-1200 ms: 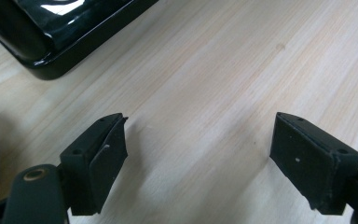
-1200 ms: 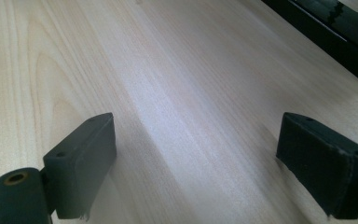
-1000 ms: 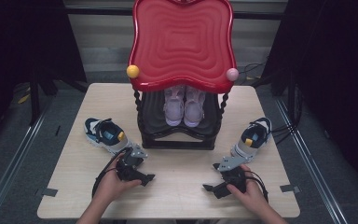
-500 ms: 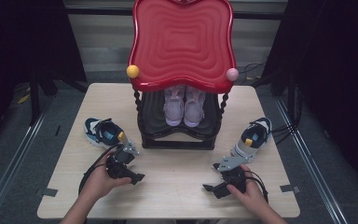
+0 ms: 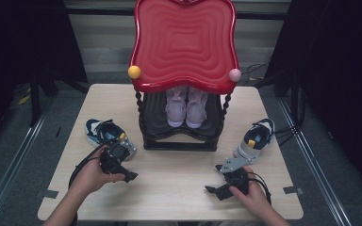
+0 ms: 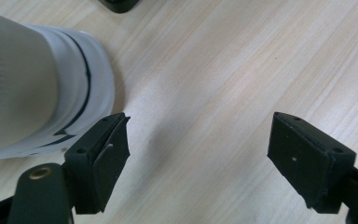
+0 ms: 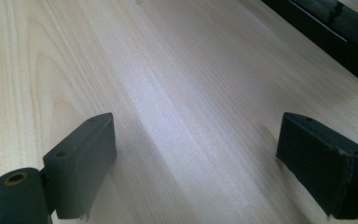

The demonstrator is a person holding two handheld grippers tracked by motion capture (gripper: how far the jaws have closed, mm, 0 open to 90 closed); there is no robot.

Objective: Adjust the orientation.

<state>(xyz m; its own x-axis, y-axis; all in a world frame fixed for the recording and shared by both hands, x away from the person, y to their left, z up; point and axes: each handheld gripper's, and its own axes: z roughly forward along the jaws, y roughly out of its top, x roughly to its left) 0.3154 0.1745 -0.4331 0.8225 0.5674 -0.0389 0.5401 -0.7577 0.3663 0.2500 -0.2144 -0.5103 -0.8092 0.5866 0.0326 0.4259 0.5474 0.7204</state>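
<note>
Sneaker (image 5: pixel 107 134) on the worktop's (image 5: pixel 174 174) left is lying with its long axis diagonal, toe toward my left gripper (image 5: pixel 119 149); the left gripper view is showing its white toe (image 6: pixel 37 88) just beside 1 jaw, gripper wide open, gripping nothing.

place: lab recording booth | cues: black curtains (image 5: pixel 344 70), bare wooden table (image 5: pixel 179 179), floor rails (image 5: pixel 19 155)

blue and white shoe (image 5: pixel 104 133) | lies flat on its sole, left part of the wooden surface (image 5: pixel 179 183) | white toe (image 6: pixel 37 79) faces the person
</note>
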